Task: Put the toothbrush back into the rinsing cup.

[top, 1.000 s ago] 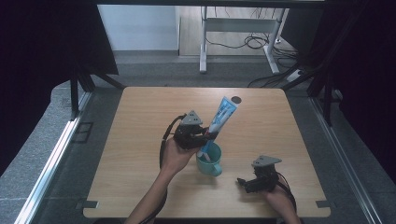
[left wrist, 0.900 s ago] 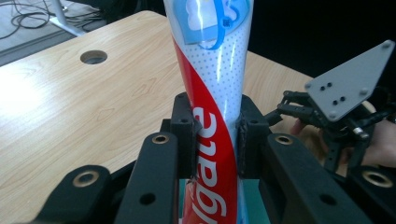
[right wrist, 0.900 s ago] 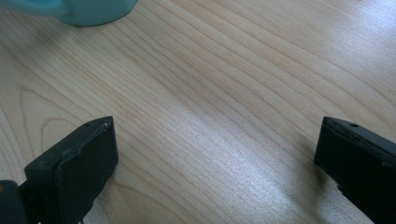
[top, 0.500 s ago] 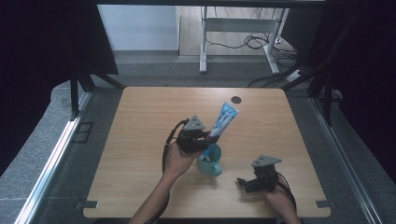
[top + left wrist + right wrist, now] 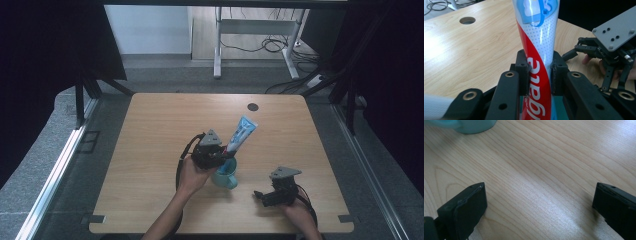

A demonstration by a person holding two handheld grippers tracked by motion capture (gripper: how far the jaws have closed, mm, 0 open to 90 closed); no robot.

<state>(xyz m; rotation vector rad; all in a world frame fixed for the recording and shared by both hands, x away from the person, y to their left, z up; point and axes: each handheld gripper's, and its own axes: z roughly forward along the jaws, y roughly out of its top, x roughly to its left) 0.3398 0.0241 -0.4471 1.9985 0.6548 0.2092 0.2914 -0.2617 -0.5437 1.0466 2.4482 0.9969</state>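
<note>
Even, soft light falls on the wooden table (image 5: 150, 150), whose surroundings sink into near-black at the frame's left and right, while a pale sheen crosses the grain and the teal mug (image 5: 471, 126) at upper left blurs.

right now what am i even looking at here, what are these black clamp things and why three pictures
There is no robot here: a person sits at a pale wooden table and holds a black hand-held clamp tool in each hand. The high view looks down on the table from above the person's side. The other two pictures come from small cameras riding on the tools, looking along their fingers.

The left gripper is shut on a red, white and blue toothpaste tube; the left gripper view shows its black fingers pressing both sides of the tube. The tube's lower end is over a small teal cup with a handle on the table; whether it reaches inside is unclear.

The right gripper sits near the table's front edge, its fingers wide apart with bare wood between them.
</note>
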